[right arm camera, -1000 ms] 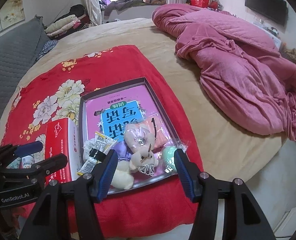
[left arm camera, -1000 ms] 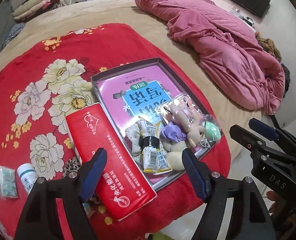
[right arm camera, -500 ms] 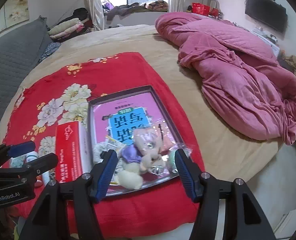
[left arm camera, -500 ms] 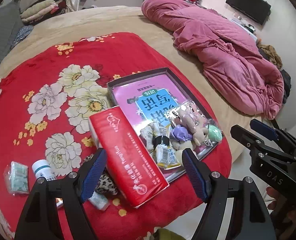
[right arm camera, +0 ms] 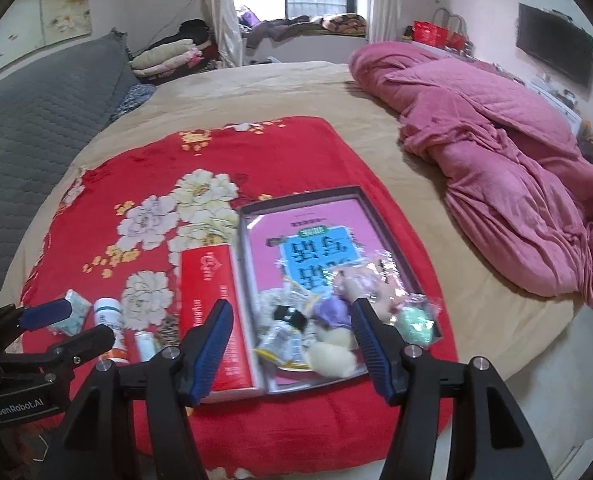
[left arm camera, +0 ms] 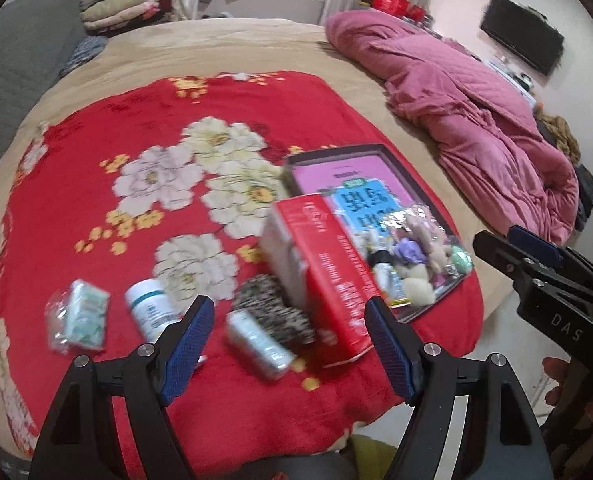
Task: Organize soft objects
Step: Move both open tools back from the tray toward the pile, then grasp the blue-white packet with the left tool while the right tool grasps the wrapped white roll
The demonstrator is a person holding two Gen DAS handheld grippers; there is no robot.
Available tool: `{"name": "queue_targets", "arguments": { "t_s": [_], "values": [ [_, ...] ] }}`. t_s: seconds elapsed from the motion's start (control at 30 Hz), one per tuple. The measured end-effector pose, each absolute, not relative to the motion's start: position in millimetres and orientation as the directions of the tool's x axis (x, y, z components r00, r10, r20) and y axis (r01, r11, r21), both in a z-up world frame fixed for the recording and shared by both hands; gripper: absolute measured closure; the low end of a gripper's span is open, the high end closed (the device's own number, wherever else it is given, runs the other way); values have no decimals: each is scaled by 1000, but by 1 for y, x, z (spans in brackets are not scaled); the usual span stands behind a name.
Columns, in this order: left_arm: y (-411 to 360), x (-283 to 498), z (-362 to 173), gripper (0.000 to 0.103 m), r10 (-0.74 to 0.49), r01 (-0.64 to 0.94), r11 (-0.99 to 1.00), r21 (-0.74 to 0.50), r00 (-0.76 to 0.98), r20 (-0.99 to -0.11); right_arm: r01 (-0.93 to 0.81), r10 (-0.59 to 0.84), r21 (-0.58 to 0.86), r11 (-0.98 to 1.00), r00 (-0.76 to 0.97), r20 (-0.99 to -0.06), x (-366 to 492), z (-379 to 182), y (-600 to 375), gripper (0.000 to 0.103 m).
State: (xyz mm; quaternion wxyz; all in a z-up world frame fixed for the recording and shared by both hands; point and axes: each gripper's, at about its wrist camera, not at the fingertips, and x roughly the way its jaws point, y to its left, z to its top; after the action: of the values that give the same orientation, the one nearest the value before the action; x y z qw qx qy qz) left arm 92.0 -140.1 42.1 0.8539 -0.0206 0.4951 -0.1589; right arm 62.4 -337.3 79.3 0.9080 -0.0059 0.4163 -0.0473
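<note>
Hovering released and empty, left gripper [left arm camera: 288, 344] faces red tissue box [left arm camera: 324, 268]; right gripper [right arm camera: 292, 344], likewise released, overlooks tray [right arm camera: 396, 220].

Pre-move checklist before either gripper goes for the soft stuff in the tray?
1. Left gripper open, empty: ok.
2. Right gripper open, empty: ok.
3. Plush toy in tray, reachable by right: ok.
4. Red tissue pack lies beside tray, outside it: ok.
5. Leopard-print item partly behind the pack: cannot tell what it is.
6. Left view sharp: not ok, blurred.
</note>
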Motion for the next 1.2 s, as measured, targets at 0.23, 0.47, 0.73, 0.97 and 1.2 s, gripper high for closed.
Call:
{"name": "queue_targets", "arguments": {
  "t_s": [0.23,0.47,0.73,0.97,1.2],
  "values": [
    [-77,87,47,24,-250,158,968,-196,499,-830,25,-57,-54,998,663,-746,62,86,-297,42],
    [-18,80,50,24,-211,63,976,-209,528,-823,-32,-33,-73,997,665,-746,60,87,-262,42],
    [21,67,45,24,-184,8,977,-213,537,-823,-90,-3,-81,993,655,-756,60,82,-226,42],
    [36,57,42,24,-185,-5,975,-223,542,-820,-138,15,-96,986,643,-765,57,74,-200,41],
    [53,53,25,24,-178,-40,972,-231,517,-837,-163,18,-105,981,615,-788,56,58,-190,41]
  ]
}}
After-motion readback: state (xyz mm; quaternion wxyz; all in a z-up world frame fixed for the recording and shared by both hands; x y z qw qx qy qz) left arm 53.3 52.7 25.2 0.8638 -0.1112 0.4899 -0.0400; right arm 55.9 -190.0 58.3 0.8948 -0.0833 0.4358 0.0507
